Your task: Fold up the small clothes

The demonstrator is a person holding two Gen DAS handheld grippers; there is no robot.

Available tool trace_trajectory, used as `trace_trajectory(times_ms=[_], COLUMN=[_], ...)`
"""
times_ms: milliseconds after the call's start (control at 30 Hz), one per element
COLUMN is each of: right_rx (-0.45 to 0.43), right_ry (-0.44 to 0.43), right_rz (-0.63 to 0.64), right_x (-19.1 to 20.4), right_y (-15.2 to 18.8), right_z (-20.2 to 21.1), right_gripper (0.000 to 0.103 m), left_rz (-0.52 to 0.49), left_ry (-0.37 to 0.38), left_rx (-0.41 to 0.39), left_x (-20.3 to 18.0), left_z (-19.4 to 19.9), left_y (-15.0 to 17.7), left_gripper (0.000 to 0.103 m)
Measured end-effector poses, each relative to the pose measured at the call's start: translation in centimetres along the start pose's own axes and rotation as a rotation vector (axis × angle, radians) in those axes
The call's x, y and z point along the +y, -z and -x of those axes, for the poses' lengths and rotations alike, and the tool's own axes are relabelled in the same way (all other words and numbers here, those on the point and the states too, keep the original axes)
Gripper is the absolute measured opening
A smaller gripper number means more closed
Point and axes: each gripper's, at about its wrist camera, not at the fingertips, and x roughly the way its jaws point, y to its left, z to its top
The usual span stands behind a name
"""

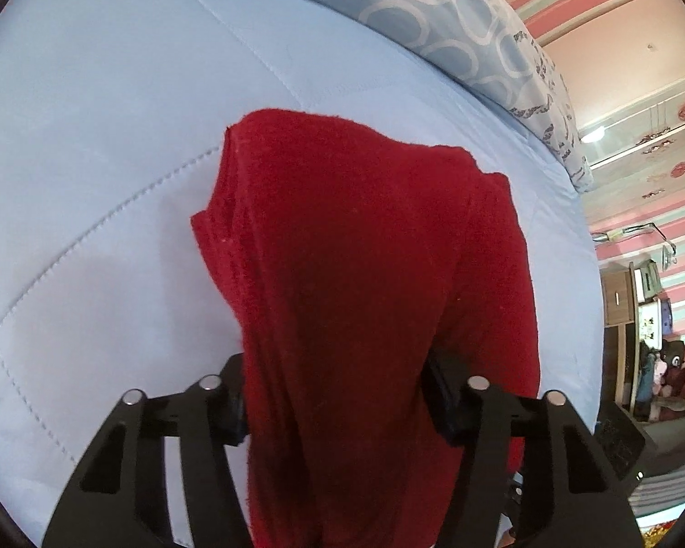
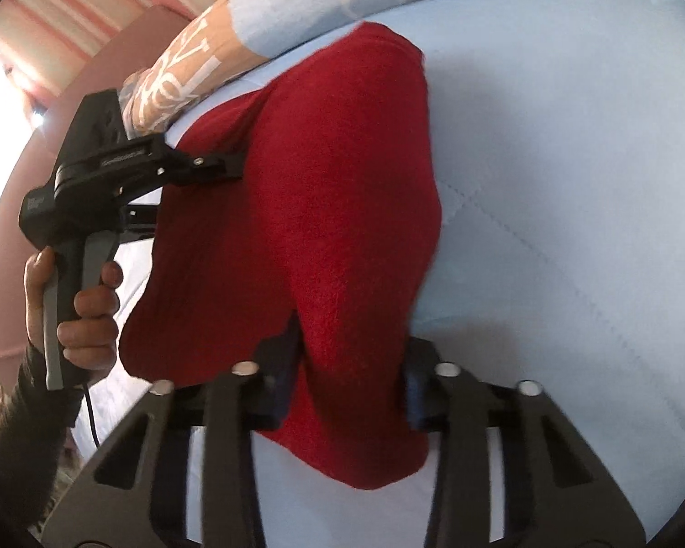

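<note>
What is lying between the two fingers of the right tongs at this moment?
A bunched part of the red cloth fills the gap of the right tongs, with both pads pressing on it. The right wrist view shows this, above the light blue quilt.

The red knitted garment (image 1: 370,274) is spread on the pale blue quilted bedcover (image 1: 91,160) at frame centre. The ring-patterned pillow (image 1: 470,41) is laid behind it, upper right. In the right wrist view, the left gripper (image 2: 237,166) is placed at the garment's left edge.
</note>
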Motion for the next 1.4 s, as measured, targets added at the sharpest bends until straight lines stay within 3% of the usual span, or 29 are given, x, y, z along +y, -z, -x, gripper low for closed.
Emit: trace_trajectory(times_ms=[233, 367, 667, 900, 1167, 1300, 1400], right_rx=[-0.027, -0.064, -0.113, -0.063, 0.005, 0.012, -0.026], right_ry=[-0.002, -0.003, 0.036, -0.001, -0.073, -0.033, -0.045], right_rz=[0.067, 0.078, 0.072, 0.021, 0.003, 0.035, 0.059], right_x=[0.5, 0.2, -3.4, -4.4, -2.7, -3.8, -4.4], right_y=[-0.5, -0.6, 1.1, 7.8, 17.2, 19.8, 20.4], right_z=[2.1, 4.4, 10.8, 15.1, 16.7, 14.6, 13.7], right_gripper=[0.027, 0.026, 0.026, 0.026, 0.026, 0.027, 0.029], left_rz=[0.016, -0.028, -0.054, -0.046, -0.038, -0.03, -0.05], left_ry=[-0.009, -0.024, 0.044, 0.023, -0.067, -0.074, -0.016], left_rx=[-0.036, -0.045, -0.058, -0.042, -0.02, -0.005, -0.038], left_x=[-1.1, -3.1, -9.8, -13.3, -12.3, -9.6, -8.5], left_z=[1.0, 1.6, 1.1, 1.4, 4.7, 2.1, 1.8], left_y=[0.4, 1.0, 3.6, 11.8, 22.7, 24.8, 25.1], left_gripper=[0.049, 0.048, 0.048, 0.048, 0.048, 0.053, 0.06])
